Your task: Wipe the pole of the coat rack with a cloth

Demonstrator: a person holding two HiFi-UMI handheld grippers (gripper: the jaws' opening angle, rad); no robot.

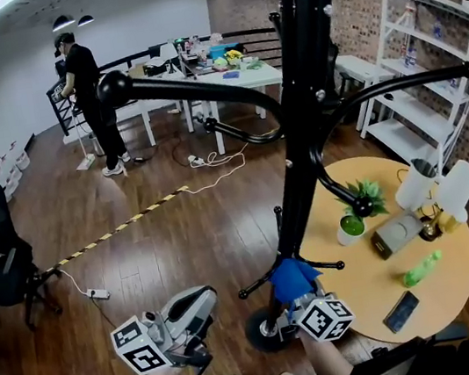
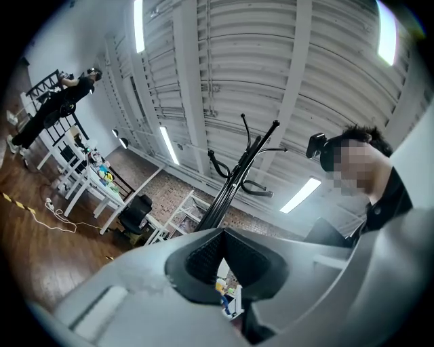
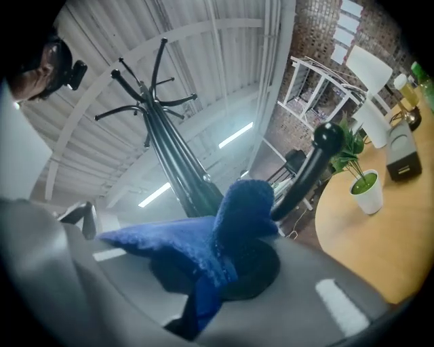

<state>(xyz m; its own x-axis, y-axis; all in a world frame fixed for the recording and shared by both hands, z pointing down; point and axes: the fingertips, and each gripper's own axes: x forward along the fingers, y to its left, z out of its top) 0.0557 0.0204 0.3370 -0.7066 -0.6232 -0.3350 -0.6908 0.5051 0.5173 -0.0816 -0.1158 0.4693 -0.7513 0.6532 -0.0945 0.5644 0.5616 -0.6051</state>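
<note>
My right tongs (image 1: 298,298) are clamped on the blue cloth (image 1: 291,276), right at the bottom of the coat rack pole (image 1: 303,126), which runs straight up from there. My left tongs (image 1: 202,303) are pinched together, empty, and further off to the side.
</note>
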